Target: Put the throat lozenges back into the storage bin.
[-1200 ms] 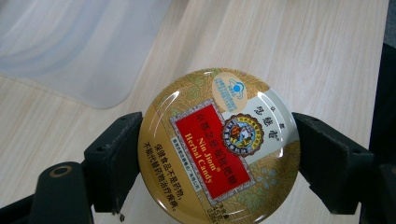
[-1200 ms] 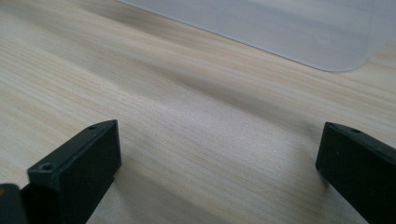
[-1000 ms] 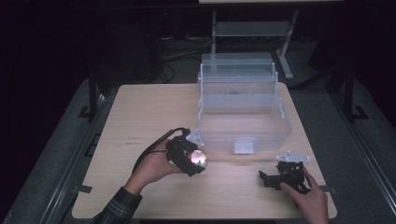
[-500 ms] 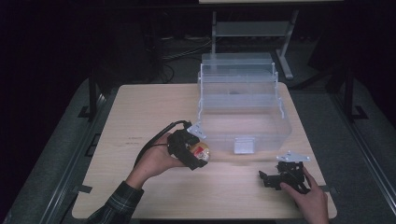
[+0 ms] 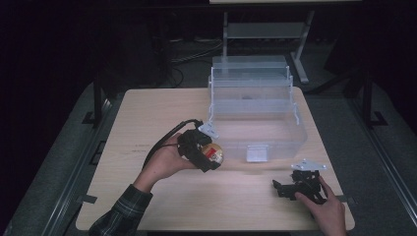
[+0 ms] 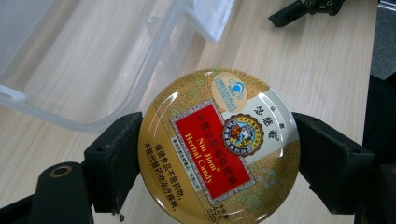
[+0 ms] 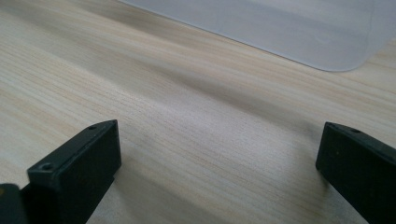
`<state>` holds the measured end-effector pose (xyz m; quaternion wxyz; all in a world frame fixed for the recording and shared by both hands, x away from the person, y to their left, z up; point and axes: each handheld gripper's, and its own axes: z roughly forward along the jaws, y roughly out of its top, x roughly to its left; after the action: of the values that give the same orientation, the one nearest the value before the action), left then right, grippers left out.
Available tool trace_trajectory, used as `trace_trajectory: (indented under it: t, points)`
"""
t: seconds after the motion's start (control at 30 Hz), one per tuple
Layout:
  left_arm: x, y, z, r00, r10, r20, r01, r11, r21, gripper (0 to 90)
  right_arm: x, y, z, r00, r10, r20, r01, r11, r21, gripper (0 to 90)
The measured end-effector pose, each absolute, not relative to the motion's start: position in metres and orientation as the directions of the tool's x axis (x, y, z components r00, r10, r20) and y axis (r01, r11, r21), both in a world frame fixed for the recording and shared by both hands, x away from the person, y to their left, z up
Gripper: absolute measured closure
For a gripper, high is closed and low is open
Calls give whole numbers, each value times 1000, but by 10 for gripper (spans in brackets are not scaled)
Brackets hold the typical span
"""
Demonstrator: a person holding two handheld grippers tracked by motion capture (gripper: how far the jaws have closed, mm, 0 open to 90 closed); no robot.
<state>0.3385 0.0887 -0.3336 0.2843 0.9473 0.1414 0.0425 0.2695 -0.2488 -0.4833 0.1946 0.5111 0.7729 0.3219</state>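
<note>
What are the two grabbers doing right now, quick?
Left gripper: closed on the round candy tin, beside the clear box.
Right gripper: open, holding nothing, over the table.

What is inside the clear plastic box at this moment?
The clear plastic box looks empty; only its pale floor shows. A dark spot shows on its raised rear tier. The candy tin is outside, held by the left claw.

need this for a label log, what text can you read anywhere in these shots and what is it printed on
"Nin Jiom Herbal Candy": red panel on the lid of the round gold tin, held in the left gripper.
Chinese characters on the red panel, gold rim and white band: visible, not transcribed here.
Blue logo and round crest on the lid: too small to read.
Clear plastic box: no text.
</note>
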Motion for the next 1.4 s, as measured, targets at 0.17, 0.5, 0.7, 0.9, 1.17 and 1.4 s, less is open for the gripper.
trace_trajectory:
  t: [0.17, 0.5, 0.7, 0.9, 1.17, 1.4]
  points:
    - [343, 86, -329, 956, 292, -2, 244, -797, 552, 196, 270, -249, -483, -402, 915, 28, 666, 271, 695, 0]
    - [355, 83, -322, 953, 303, -4, 255, -793, 553, 197, 269, -249, -483, -401, 915, 29, 666, 270, 695, 0]
    - [365, 81, -319, 950, 313, 0, 261, -792, 552, 196, 270, -249, -483, -402, 915, 28, 666, 271, 695, 0]
    - [371, 80, -321, 946, 324, -2, 270, -786, 556, 196, 270, -249, -483, -402, 915, 28, 666, 271, 695, 0]
    - [383, 76, -321, 941, 340, 5, 278, -778, 563, 196, 270, -249, -483, -402, 915, 28, 666, 271, 695, 0]
    - [394, 72, -323, 935, 355, 10, 289, -778, 558, 196, 270, -249, -483, -403, 915, 27, 665, 272, 696, 0]
